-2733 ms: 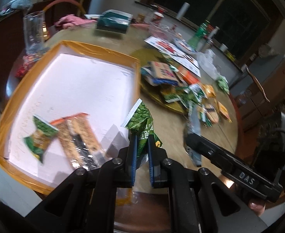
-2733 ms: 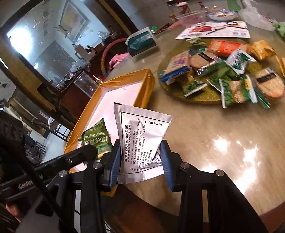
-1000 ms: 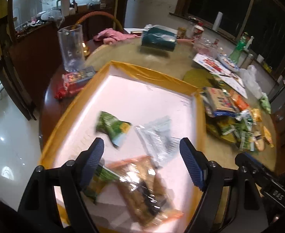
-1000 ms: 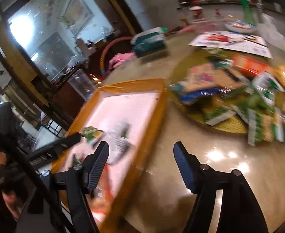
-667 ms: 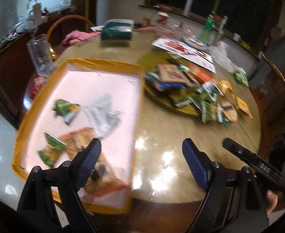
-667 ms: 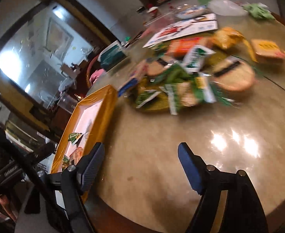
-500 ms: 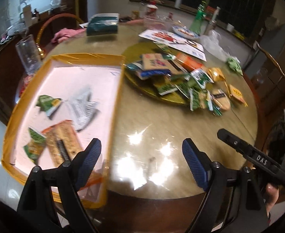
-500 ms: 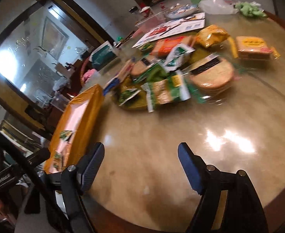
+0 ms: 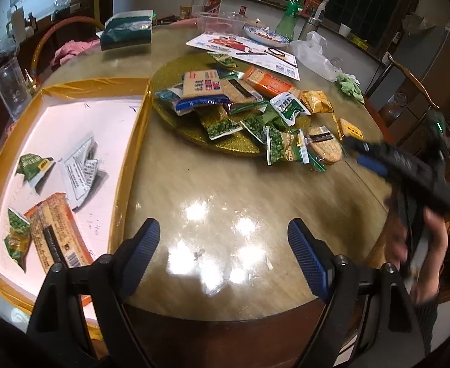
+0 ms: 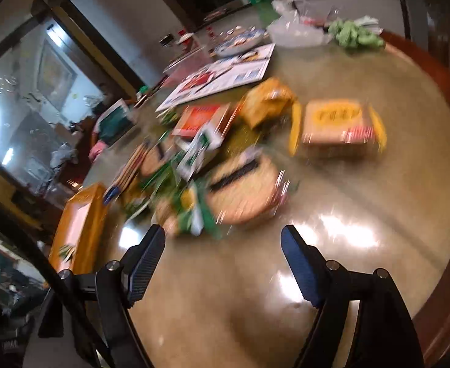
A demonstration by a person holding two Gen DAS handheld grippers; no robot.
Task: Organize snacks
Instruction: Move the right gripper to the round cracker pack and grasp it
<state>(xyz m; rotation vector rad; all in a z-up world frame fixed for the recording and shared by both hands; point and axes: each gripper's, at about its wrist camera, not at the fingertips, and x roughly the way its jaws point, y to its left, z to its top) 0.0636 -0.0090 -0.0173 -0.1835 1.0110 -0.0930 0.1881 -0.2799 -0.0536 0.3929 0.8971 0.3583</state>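
Crinkly snack packets (image 9: 249, 113), round glossy table (image 9: 212, 184)

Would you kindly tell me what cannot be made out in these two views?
- Right wrist view: motion blur smears the snack pile; labels unreadable.
- Right wrist view: the orange tray is seen edge-on, its contents mostly hidden.
- Left wrist view: the right gripper is blurred, its far finger unclear.
- Left wrist view: the silver packet has print too small.

- left claw (image 9: 220, 247): black plastic frame, blue ribbed pads, silver screws at joints
- right claw (image 10: 222, 253): same black frame, blue pads, silver screws
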